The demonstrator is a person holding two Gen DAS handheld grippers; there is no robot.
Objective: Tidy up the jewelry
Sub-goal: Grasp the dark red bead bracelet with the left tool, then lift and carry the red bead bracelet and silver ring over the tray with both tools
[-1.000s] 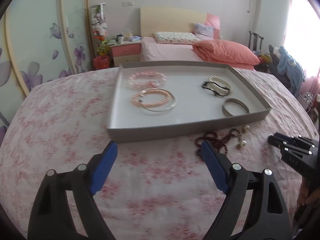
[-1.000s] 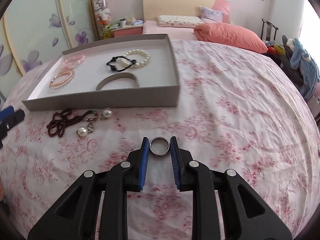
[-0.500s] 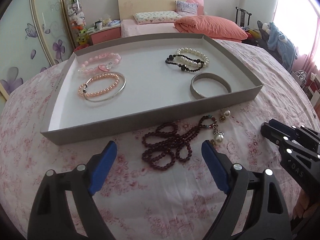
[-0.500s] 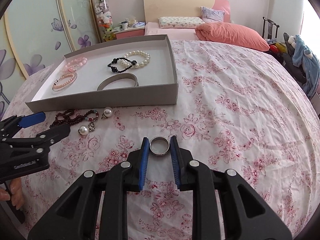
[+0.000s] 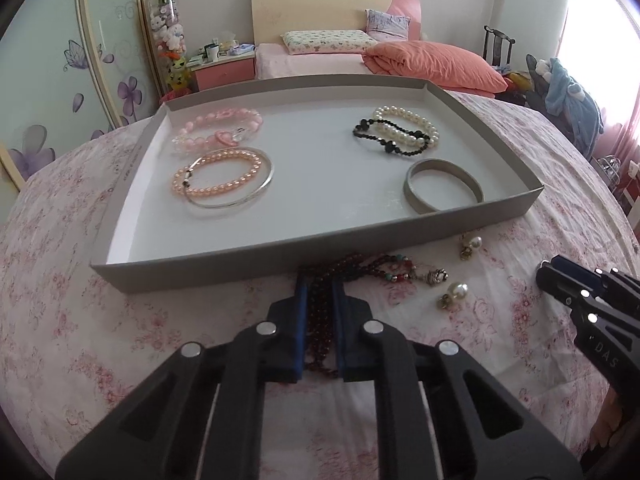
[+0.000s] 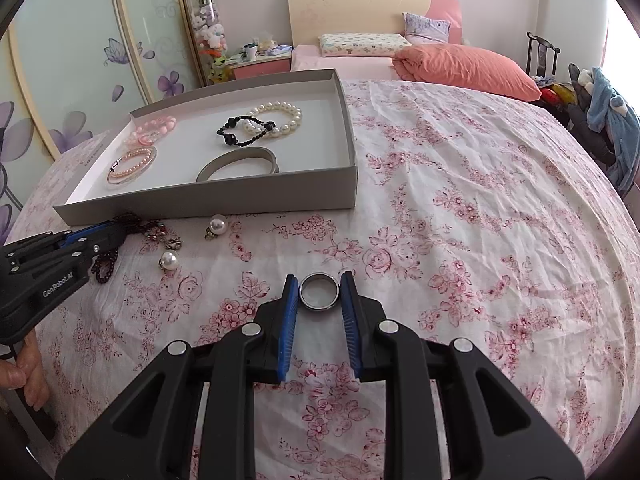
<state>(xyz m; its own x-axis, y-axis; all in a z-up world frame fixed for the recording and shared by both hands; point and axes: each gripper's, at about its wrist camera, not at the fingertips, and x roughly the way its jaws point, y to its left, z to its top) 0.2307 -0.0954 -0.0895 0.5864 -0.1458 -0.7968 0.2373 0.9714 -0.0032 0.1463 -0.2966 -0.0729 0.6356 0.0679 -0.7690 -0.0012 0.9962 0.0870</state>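
Both left fingers (image 5: 302,312) have closed on the dark beads (image 5: 320,320).

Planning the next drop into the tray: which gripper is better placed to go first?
Left. The left gripper is shut on the dark red bead strand right beside the tray; the right gripper, holding the ring, sits farther away.

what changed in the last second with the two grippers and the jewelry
The left gripper moved forward toward the grey cardboard tray and went from wide open to shut on the dark red bead necklace, which lies on the floral cloth in front of the tray. The right gripper stayed shut on the silver metal ring. The bracelets in the tray and the pearl earrings did not move.
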